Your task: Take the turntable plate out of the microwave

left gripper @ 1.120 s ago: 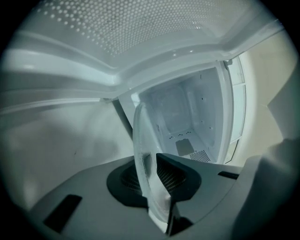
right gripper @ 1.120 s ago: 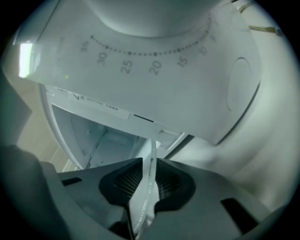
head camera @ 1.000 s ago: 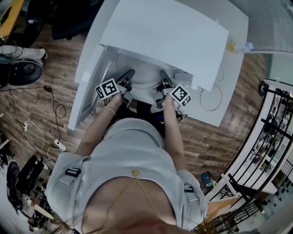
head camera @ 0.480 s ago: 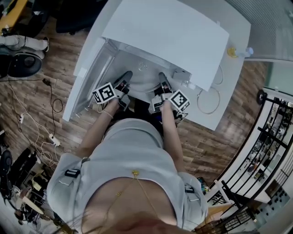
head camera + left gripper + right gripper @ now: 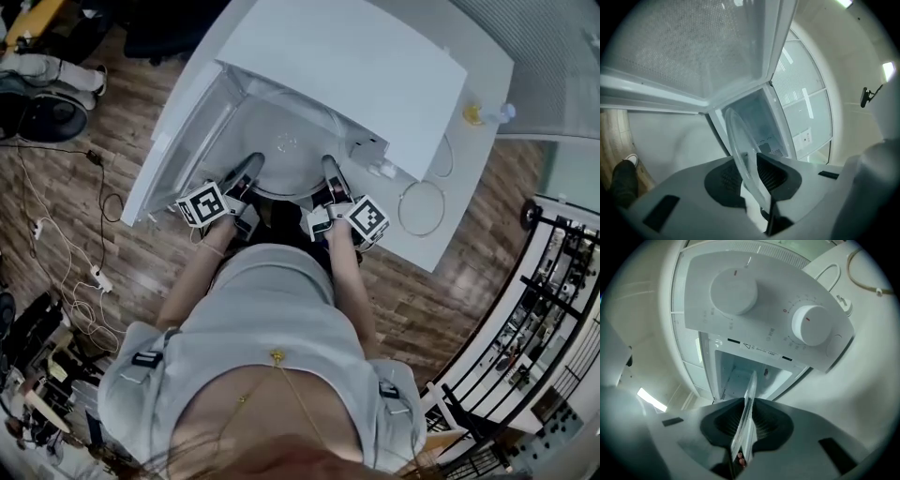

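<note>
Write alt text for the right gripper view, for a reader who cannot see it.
The right tool is clamped on a clear glass plate, seen edge-on between its dark pads. Beyond it is a white microwave: the open cavity, and next to it a control panel with two round knobs.

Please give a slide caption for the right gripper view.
Right gripper clamps the glass turntable plate edge-on, facing the open microwave and its control panel.
</note>
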Tool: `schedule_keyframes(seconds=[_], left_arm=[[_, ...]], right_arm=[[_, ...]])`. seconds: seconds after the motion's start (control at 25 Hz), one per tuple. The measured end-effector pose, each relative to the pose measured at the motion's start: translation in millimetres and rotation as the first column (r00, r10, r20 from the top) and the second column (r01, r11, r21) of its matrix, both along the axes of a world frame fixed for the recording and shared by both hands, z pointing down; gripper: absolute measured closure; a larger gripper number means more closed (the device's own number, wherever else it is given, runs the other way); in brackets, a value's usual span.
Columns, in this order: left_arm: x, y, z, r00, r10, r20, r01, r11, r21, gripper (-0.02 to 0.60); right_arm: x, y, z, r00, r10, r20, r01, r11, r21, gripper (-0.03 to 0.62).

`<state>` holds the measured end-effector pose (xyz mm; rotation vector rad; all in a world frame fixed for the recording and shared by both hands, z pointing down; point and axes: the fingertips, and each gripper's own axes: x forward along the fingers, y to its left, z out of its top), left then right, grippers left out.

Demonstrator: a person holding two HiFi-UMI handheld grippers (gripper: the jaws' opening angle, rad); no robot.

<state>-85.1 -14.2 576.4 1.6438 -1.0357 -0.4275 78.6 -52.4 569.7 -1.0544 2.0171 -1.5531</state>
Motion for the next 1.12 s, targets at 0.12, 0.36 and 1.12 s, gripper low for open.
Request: schedule_keyframes(seconds=[0.12, 0.36, 1.12], left_arm=[[-0.4, 9.4, -11.5, 1.000, -0.009, 0.011, 0.009, 1.000, 0.021, 0.499], [-2.6, 27.6, -36.3, 1.000, -0.022, 0.009, 0.021, 0.998, 0.063, 0.497], [-33.0, 60.1, -116.2, 0.990, -0.113, 0.080, 0.093, 0.970, 0.223, 0.494]], right_arm=[[-0.2, 9.7, -7.2, 1.000, -0.011, 0.012, 0.011, 1.000, -0.001, 0.536], [-4.5, 25.1, -32.1, 0.999, -0.042, 0.013, 0.041, 0.999, 0.024, 0.536], [-44.5, 40.3, -108.6, 0.979, -0.193, 0.061, 0.181, 0.970, 0.162, 0.533]])
